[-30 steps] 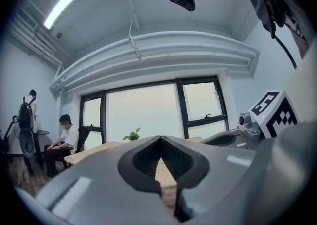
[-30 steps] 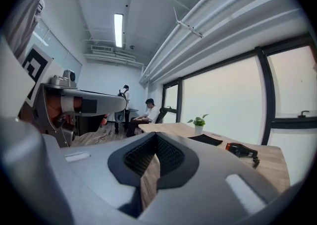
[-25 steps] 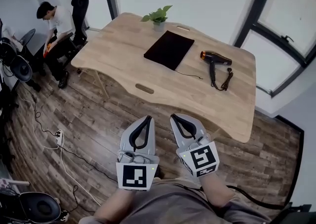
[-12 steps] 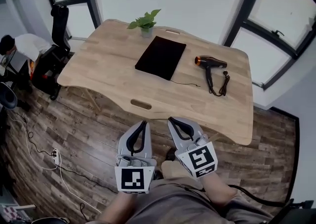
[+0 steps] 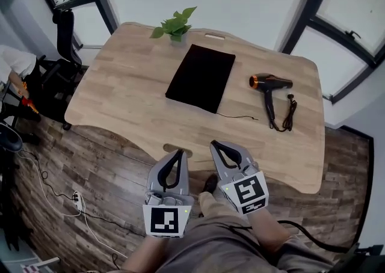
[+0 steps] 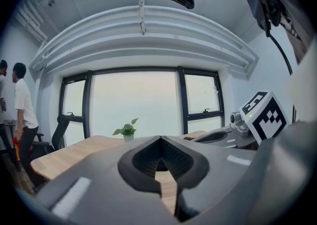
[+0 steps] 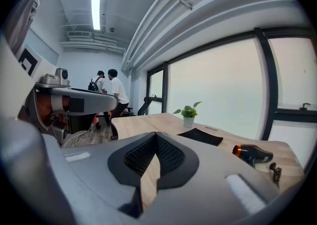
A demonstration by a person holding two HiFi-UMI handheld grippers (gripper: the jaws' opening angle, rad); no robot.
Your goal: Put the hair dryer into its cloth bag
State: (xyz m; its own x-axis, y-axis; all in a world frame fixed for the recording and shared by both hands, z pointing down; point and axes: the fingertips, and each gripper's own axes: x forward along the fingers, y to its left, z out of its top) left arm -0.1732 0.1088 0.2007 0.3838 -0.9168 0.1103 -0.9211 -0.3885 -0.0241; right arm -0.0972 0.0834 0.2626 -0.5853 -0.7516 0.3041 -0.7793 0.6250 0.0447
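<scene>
A black hair dryer [image 5: 271, 82] with an orange ring lies on the right part of the wooden table [image 5: 120, 94], its cord [image 5: 289, 113] coiled beside it. The flat black cloth bag [image 5: 200, 77] lies at the table's middle, its drawstring trailing toward the dryer. My left gripper [image 5: 178, 153] and right gripper [image 5: 215, 144] hover side by side off the table's near edge, both shut with nothing between the jaws. The right gripper view shows the dryer [image 7: 252, 153] and bag [image 7: 200, 136] far ahead of the right gripper [image 7: 156, 135]. The left gripper [image 6: 159, 140] faces the windows.
A small potted plant [image 5: 174, 25] stands at the table's far edge behind the bag. An office chair [image 5: 60, 31] and a person [image 5: 9, 64] are at the left. A power strip [image 5: 75, 196] and cables lie on the wood floor. Windows line the far wall.
The head view has shifted: the table now sits lower and closer, with the dryer further right. Both grippers keep the same pose, shut, below the table's near edge.
</scene>
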